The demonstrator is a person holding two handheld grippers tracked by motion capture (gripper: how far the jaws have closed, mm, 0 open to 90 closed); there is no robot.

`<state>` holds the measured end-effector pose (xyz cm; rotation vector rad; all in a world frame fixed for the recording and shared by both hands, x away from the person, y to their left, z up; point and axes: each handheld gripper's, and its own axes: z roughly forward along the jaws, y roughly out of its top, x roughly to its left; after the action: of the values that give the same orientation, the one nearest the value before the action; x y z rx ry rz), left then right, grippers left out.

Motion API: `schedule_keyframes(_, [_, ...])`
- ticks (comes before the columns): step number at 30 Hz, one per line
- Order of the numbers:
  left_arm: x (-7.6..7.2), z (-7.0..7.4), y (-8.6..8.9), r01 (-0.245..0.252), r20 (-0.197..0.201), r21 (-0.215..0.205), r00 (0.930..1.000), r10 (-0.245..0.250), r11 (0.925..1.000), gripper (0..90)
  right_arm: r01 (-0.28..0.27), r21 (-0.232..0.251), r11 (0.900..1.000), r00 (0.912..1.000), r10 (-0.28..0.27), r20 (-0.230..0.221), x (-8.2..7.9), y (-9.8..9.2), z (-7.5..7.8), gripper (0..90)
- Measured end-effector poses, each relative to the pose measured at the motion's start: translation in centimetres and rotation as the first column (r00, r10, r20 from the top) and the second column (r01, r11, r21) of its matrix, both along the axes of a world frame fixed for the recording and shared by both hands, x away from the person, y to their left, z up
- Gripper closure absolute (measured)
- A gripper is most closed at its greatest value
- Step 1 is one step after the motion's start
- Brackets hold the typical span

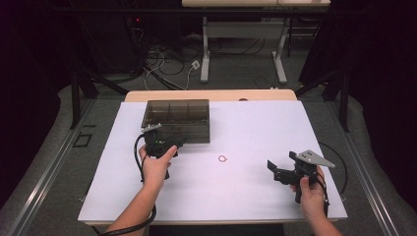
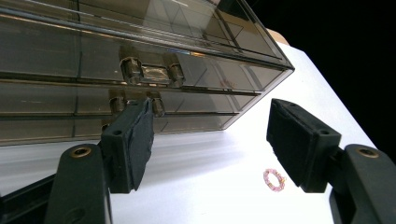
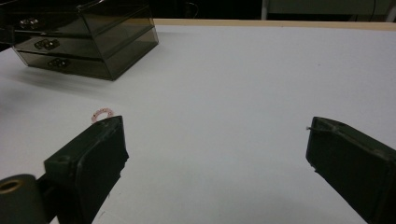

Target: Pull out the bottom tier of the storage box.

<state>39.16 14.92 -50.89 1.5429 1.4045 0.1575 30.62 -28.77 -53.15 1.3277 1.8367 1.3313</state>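
The left gripper (image 2: 210, 140) stands open at the front of the smoky drawer box (image 1: 177, 119), one pad just beside a drawer handle (image 2: 150, 71) (nothing clamped). The right gripper (image 3: 215, 154) gapes wide — empty, well apart. Between them on the white table (image 1: 255, 128) lies a pink bead ring (image 1: 223, 158).

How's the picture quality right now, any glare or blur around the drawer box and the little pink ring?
High view: dark surroundings, white table bright, ring tiny. Left gripper view: reflections streak the smoky drawer box, ring soft. Right gripper view: near fingers blurred, ring faint.
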Motion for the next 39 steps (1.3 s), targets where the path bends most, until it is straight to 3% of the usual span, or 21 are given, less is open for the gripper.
schedule_keyframes(7, [0.3, -0.6, -0.1, -0.004, -0.029, -0.029, 0.9996, 0.003, 0.9996, 32.8, -0.004, 0.001, 1.0, 1.0, 0.004, 0.0, 0.0, 0.0, 0.0, 4.9])
schedule_keyframes(9, [0.3, -0.8, -0.1, -0.017, -0.044, -0.052, 0.9989, 0.015, 0.9985, 33.6, -0.003, -0.002, 1.0, 1.0, 0.003, -0.004, 0.0, 0.0, 0.0, 5.0])
schedule_keyframes(17, [0.5, -1.7, 0.2, -0.048, -0.08, -0.081, 0.9959, 0.041, 0.9956, 37.2, -0.004, 0.001, 1.0, 1.0, 0.004, -0.001, 0.1, 0.0, -0.1, 5.1])
schedule_keyframes(30, [0.8, -2.9, 0.7, -0.076, -0.164, -0.113, 0.9848, 0.057, 0.9907, 41.4, -0.006, -0.001, 1.0, 0.9999, 0.006, -0.008, 0.1, 0.0, -0.1, 5.2])
schedule_keyframes(39, [0.9, -3.8, 0.9, -0.12, -0.216, -0.168, 0.973, 0.082, 0.9785, 41.8, -0.006, 0.002, 1.0, 1.0, 0.006, -0.005, 0.1, 0.0, -0.1, 5.2])
